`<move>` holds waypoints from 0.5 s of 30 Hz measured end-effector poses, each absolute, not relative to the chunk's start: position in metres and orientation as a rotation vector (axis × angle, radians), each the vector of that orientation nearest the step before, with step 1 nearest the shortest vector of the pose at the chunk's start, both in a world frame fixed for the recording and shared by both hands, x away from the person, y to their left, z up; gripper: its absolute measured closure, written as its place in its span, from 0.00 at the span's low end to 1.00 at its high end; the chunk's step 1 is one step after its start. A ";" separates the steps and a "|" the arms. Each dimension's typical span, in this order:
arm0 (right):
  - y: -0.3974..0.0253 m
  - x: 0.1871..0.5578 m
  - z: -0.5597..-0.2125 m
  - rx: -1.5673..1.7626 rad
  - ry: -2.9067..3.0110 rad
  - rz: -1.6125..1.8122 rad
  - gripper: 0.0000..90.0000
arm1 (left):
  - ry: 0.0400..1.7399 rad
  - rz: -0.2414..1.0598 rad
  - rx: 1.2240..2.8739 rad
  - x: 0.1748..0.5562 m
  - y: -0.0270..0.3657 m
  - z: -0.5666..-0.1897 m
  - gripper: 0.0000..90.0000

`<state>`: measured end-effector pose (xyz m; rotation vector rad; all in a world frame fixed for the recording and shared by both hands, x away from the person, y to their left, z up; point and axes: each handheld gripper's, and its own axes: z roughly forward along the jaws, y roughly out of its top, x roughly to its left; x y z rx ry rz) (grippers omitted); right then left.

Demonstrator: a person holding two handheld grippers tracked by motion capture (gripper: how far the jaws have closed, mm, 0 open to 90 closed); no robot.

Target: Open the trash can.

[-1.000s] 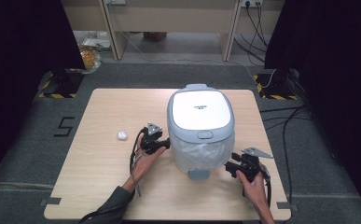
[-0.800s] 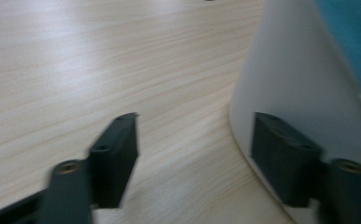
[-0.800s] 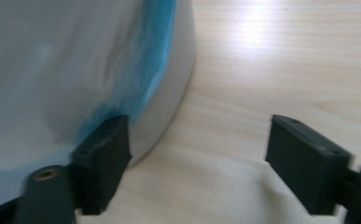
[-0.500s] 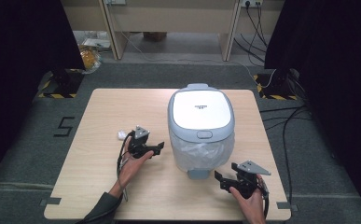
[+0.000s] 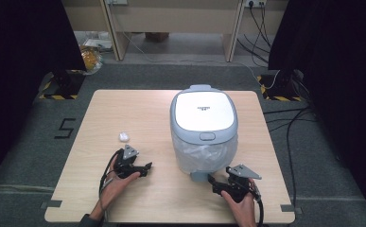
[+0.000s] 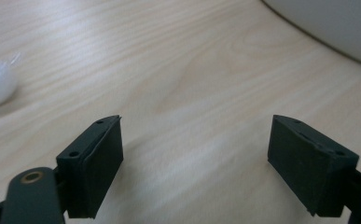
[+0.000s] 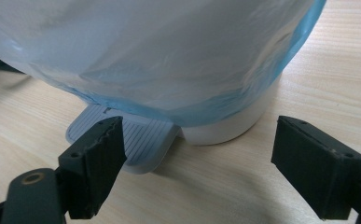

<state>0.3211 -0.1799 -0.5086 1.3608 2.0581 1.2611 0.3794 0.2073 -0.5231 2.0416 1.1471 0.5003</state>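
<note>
Both tools empty, jaws wide: right tool [image 5: 214,181] lower right faces pedal [image 7: 130,136] of lidded, bag-lined pedal bin [image 5: 204,130] at centre of counter [image 5: 138,109]; probably press pedal squarely, left tool [image 5: 144,168] clear.

Pretty sure we're looking at a lab recording setup: black curtains [image 5: 20,42] hanging around, hazard-taped stands [image 5: 60,87], cables [image 5: 289,127] trailing over grey carpet.

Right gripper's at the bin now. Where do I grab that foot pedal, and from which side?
Take the pedal by its flat ribbed tongue jutting from the bin base, coming in low from the person's side. It lies near the table, so the open right gripper would likely need turning to close above and below it.
</note>
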 end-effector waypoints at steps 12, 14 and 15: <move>-0.172 0.321 -0.512 1.351 2.048 1.217 0.19 | 1.118 0.468 2.057 0.368 0.212 -0.524 0.17; -0.172 0.320 -0.512 1.355 2.042 1.209 0.19 | 1.118 0.468 2.057 0.368 0.212 -0.524 0.17; -0.171 0.319 -0.512 1.347 2.032 1.202 0.19 | 1.118 0.468 2.057 0.368 0.212 -0.524 0.17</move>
